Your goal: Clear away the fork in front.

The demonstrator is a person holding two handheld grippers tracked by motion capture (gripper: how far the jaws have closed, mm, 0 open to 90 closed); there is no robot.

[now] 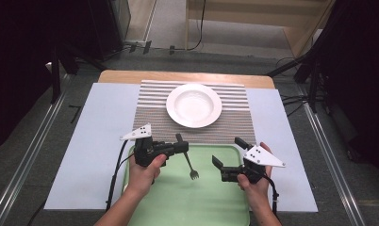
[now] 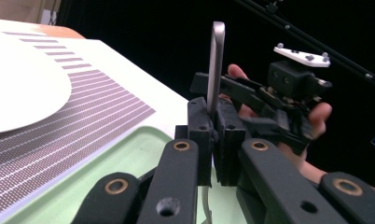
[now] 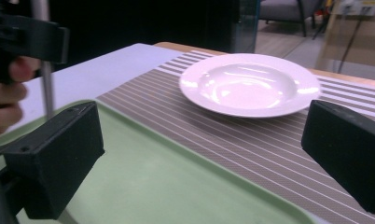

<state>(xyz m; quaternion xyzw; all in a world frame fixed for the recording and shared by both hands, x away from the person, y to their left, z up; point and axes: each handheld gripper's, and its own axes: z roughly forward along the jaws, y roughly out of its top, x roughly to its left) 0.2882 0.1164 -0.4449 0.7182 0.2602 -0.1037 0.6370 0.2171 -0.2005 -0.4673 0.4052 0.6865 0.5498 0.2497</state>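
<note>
A metal fork (image 1: 190,164) hangs over the green tray (image 1: 178,202), tines toward the person. My left gripper (image 1: 182,148) is shut on its handle. In the left gripper view the handle (image 2: 217,60) sticks up from between the closed pads (image 2: 200,130). My right gripper (image 1: 228,151) stands open to the right of the fork, with nothing between its jaws. In the right gripper view its pads (image 3: 59,154) are wide apart, framing the tray (image 3: 153,186) and the white plate (image 3: 248,84), and the fork's shaft (image 3: 46,88) shows at the far left.
The white plate (image 1: 193,104) sits on a striped placemat (image 1: 150,113), beyond the tray. A pale blue sheet (image 1: 98,141) covers the table under both. The table's edges drop to a dark floor with rails left and right.
</note>
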